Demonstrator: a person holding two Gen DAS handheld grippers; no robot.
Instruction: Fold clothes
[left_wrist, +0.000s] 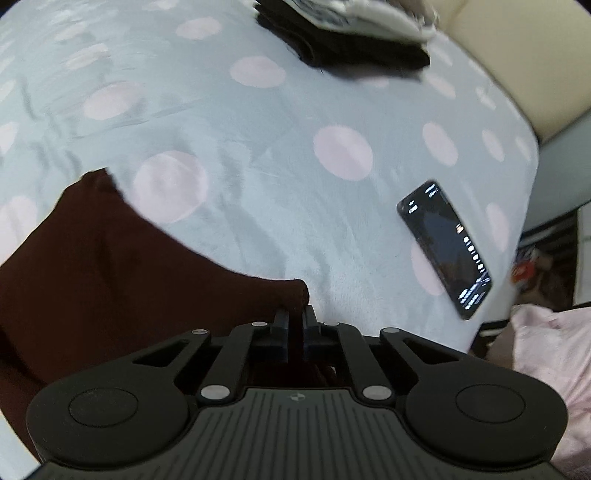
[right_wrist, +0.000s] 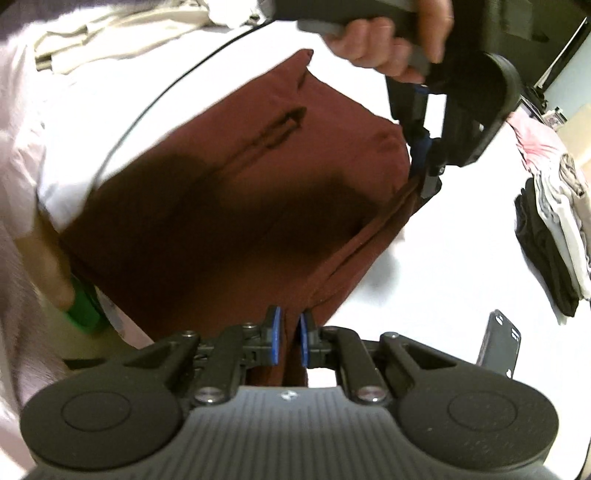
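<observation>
A dark maroon garment (left_wrist: 92, 266) lies on the pale blue bedspread with pink dots (left_wrist: 258, 155). In the left wrist view my left gripper (left_wrist: 294, 312) is shut on a corner of that garment, with the cloth bunched between the blue pads. In the right wrist view the same maroon garment (right_wrist: 229, 192) spreads out ahead, and my right gripper (right_wrist: 289, 323) is shut on its near edge, a fold of cloth running down between the pads. The left gripper (right_wrist: 424, 177) shows there at upper right, held by a hand (right_wrist: 384, 44), pinching the far corner.
A black phone (left_wrist: 447, 247) lies on the bedspread to the right, also seen as the phone (right_wrist: 498, 343). A stack of folded clothes (left_wrist: 354, 33) sits at the far side, the same stack (right_wrist: 554, 229) at right. Pink cloth (left_wrist: 546, 354) lies off the bed's edge. A green object (right_wrist: 83, 310) sits at left.
</observation>
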